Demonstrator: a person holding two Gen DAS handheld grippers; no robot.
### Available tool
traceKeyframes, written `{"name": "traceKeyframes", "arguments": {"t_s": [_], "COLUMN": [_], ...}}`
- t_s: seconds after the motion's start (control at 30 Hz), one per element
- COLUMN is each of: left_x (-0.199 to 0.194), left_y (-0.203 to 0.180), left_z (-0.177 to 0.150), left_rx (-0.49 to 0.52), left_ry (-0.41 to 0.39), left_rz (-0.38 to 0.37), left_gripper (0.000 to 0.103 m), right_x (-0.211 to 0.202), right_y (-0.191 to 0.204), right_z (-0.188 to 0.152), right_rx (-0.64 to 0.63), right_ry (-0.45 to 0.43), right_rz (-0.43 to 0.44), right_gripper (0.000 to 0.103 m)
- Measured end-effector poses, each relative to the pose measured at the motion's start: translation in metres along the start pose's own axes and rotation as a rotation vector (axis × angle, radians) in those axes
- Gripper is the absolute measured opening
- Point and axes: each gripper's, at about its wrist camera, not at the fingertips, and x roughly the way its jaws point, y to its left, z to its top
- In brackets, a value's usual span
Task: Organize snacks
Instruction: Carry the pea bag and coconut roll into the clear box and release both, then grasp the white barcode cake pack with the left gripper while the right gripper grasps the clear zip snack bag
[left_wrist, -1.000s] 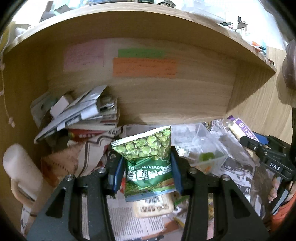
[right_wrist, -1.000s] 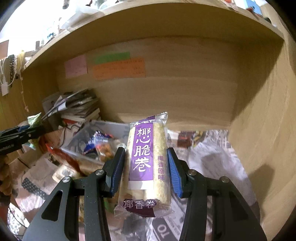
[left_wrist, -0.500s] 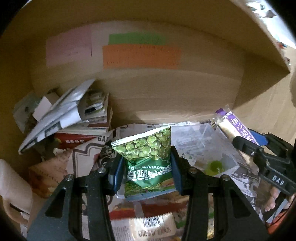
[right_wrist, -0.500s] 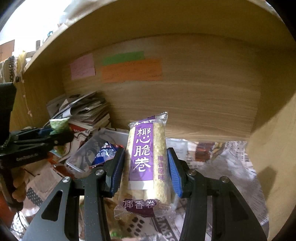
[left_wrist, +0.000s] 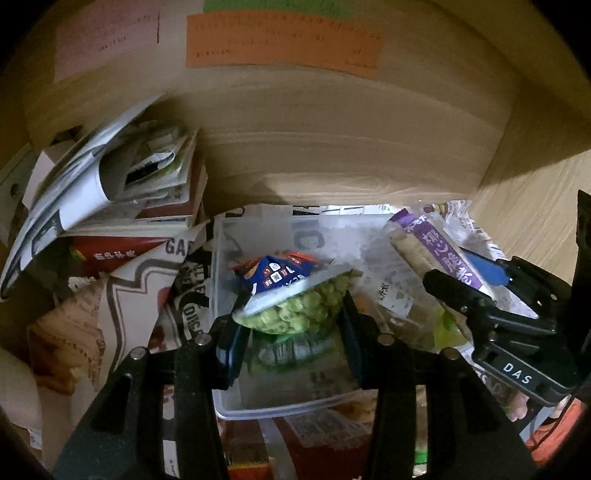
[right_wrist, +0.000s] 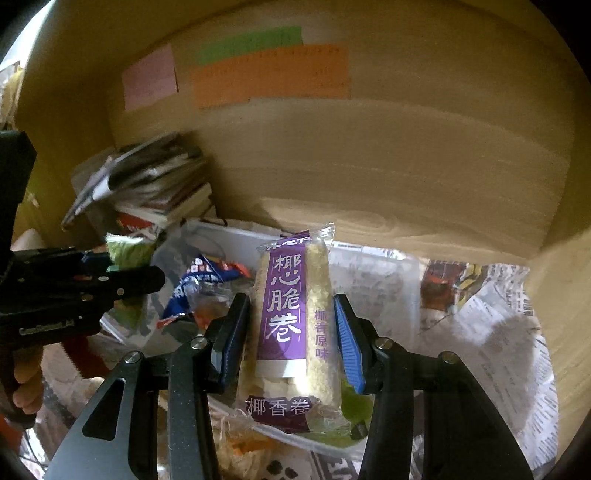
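My left gripper (left_wrist: 291, 332) is shut on a green pea snack bag (left_wrist: 303, 314), which tips forward over a clear plastic bin (left_wrist: 280, 408). A blue and red snack packet (left_wrist: 277, 273) lies inside that bin. My right gripper (right_wrist: 291, 336) is shut on a purple coconut roll pack (right_wrist: 295, 325), held upright above the same bin (right_wrist: 376, 258). In the right wrist view the left gripper (right_wrist: 110, 271) comes in from the left with the green bag (right_wrist: 129, 251). In the left wrist view the right gripper (left_wrist: 476, 284) and its purple pack (left_wrist: 436, 247) show at the right.
We are inside a wooden shelf niche with sticky notes (right_wrist: 269, 74) on the back wall. A stack of books and papers (left_wrist: 122, 184) fills the left side. Newspaper (right_wrist: 491, 332) lines the floor, with more snack packets (left_wrist: 314, 439) near the front. A person's fingers (right_wrist: 26, 395) hold the left gripper's handle.
Both grippers have moved deeper into the niche and lower, tilting down toward the clear bin. The green bag now tips forward over the bin. Both grips are unchanged.
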Motion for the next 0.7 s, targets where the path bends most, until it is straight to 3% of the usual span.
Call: {"name": "traceKeyframes", "arguments": {"t_s": [0.2, 0.27, 0.37, 0.5, 0.7], "left_x": [-0.001, -0.004, -0.014, -0.025, -0.055], "left_y": [0.0, 0.0, 0.001, 0.005, 0.007], "left_z": [-0.001, -0.001, -0.003, -0.004, -0.012], "left_rx": [-0.005, -0.007, -0.012, -0.017, -0.014], "left_ry": [-0.004, -0.015, -0.049, -0.067, -0.129], "left_rz": [-0.009, -0.005, 0.007, -0.006, -0.004], "left_gripper": [0.049, 0.062, 0.07, 0.071, 0.081], "right_x": [0.012, 0.016, 0.016, 0.004, -0.023], "right_y": [0.002, 0.003, 0.003, 0.002, 0.006], "right_z": [-0.003, -0.004, -0.004, -0.003, -0.004], "right_rx": [-0.006, -0.008, -0.011, -0.013, -0.025], "right_ry": [0.04, 0.05, 0.051, 0.013, -0.045], "right_rz": [0.0, 0.005, -0.008, -0.004, -0.014], "right_gripper": [0.043, 0.043, 0.044, 0.058, 0.068]}}
